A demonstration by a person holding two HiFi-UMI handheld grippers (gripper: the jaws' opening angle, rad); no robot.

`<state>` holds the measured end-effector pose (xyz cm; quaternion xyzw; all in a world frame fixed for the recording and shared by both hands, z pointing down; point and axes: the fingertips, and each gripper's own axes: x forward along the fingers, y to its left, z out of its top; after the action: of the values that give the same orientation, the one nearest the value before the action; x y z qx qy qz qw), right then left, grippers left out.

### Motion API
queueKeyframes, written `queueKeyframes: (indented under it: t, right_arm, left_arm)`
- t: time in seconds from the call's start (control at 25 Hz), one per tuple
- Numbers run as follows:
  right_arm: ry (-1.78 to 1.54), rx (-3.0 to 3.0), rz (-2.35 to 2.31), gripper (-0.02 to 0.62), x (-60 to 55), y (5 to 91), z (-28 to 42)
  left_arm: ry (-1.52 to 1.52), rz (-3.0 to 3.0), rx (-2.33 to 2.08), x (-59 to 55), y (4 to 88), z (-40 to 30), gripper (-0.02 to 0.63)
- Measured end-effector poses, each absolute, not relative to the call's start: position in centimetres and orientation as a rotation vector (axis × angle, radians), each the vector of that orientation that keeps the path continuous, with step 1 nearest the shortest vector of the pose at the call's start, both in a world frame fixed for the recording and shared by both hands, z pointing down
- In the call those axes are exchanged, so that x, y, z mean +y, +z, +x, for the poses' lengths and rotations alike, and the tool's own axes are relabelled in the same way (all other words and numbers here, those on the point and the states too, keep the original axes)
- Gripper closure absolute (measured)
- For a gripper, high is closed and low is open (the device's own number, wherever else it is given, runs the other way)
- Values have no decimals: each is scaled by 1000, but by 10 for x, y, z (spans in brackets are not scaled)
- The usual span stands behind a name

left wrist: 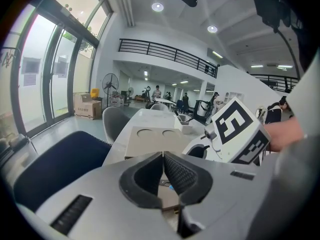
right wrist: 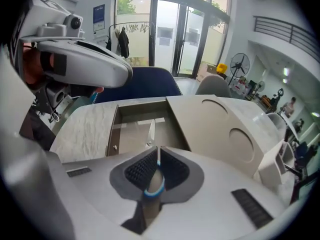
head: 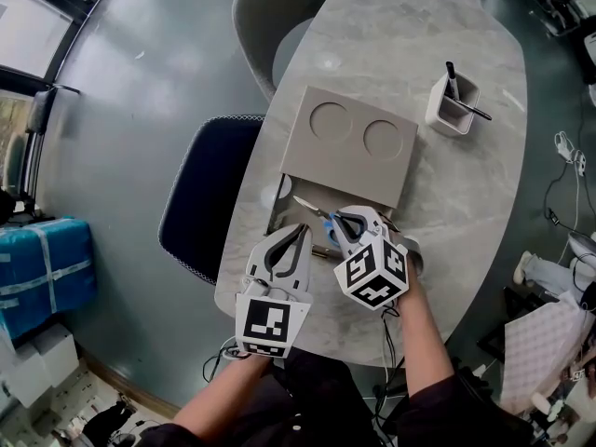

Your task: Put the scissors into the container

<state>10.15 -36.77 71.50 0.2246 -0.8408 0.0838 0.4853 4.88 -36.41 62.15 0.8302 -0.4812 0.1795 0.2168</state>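
Note:
My right gripper (head: pixel 346 223) is shut on the blue handle (right wrist: pixel 154 190) of the scissors (head: pixel 310 207). Their metal blades (right wrist: pixel 150 133) point away from me, over the open part of the shallow beige container (right wrist: pixel 114 134). The container's lid (head: pixel 352 142), with two round recesses, is slid back and covers its far part. In the head view the scissors hang just above the container's opening (head: pixel 279 214). My left gripper (head: pixel 300 234) hovers beside the right one, near the container's front edge. Its pads (left wrist: pixel 172 170) meet at the tips with nothing between them.
A white holder (head: pixel 452 105) with dark pens stands at the table's far right. A dark blue chair (head: pixel 209 198) sits against the table's left edge and a grey chair (head: pixel 270 12) further back. The table's front edge lies just below my grippers.

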Motion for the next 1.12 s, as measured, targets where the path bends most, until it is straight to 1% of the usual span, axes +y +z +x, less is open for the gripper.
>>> queueKeyframes:
  t: [0.12,0.44,0.8,1.12]
  right_arm:
    - [184,-2052,562,591,-368,704,101]
    - [132,-2069,701,598,-366,646,112]
    - [275,-2259,1197,598,-354,539,133]
    - [257,-2380,1603,598,-317,439,148]
  left_arm:
    - [492,2319,-1326,-363,615,51,588]
    - [451,2392,-1334,-361,575,54,588]
    - [371,2502,-1329,-344,508,54,588]
    - [298,2569,-1363,-320,446,41,588]
